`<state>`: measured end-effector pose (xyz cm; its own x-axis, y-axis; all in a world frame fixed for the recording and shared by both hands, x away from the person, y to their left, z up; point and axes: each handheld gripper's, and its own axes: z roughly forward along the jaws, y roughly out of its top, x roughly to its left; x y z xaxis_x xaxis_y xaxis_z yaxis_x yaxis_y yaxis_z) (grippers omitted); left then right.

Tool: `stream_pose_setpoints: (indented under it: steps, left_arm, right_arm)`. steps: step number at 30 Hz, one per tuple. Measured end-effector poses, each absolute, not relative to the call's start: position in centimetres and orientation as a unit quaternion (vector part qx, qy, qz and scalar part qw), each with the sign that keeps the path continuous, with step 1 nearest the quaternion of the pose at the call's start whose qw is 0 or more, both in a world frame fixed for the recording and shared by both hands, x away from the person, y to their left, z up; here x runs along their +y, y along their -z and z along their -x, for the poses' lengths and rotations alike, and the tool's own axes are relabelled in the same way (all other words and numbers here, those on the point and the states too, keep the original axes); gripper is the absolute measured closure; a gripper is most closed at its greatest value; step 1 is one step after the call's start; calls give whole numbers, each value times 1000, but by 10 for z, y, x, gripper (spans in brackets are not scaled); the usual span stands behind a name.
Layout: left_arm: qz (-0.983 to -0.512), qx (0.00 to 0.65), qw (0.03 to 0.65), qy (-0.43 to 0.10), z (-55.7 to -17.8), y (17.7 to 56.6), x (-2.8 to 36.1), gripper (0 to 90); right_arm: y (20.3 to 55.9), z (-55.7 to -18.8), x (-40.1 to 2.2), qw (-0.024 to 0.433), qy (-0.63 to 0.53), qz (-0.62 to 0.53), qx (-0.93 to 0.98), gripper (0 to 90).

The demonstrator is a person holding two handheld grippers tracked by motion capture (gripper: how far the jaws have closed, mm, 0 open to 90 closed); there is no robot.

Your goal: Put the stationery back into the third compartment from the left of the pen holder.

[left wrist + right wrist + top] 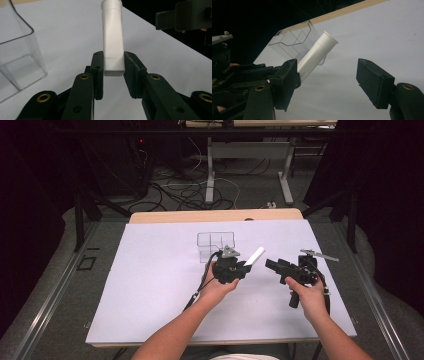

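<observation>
A white tube [255, 255] with a flared round end is held above the white table sheet [150, 285]. My left gripper [245, 266] is shut on its square lower end. In the left gripper view the white tube [113, 42] rises straight up from between the two pads [98, 67]. My right gripper [272, 265] is open and points left at the tube's free end, a short gap away. In the right gripper view the tube [315, 55] slants up to the right between the spread fingers [374, 82].
A clear plastic compartment box [215, 245] stands on the sheet just behind the left gripper; it also shows as the clear box [17, 57] and the clear box [294, 42]. The sheet ends at the table's wooden far edge [215, 215]. Cables and desk legs lie on the floor beyond.
</observation>
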<state>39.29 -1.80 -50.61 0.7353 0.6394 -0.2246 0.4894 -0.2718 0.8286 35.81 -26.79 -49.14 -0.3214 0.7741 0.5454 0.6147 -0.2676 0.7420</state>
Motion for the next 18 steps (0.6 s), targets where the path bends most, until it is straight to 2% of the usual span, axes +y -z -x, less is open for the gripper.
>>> stream_pose_setpoints:
  steps: [5, 14, 18]
  left_arm:
    - [-778, 368, 502, -84, -394, 501, -6, 712]
    - [-760, 379, 518, -101, -396, 494, 3, 712]
    - [-756, 379, 523, -106, -397, 490, 5, 712]
  right_arm:
    - [487, -369, -253, 34, -556, -587, 588, 343]
    - [473, -389, -238, 11, -564, -595, 573, 362]
    - [470, -396, -234, 15, -565, -593, 574, 381]
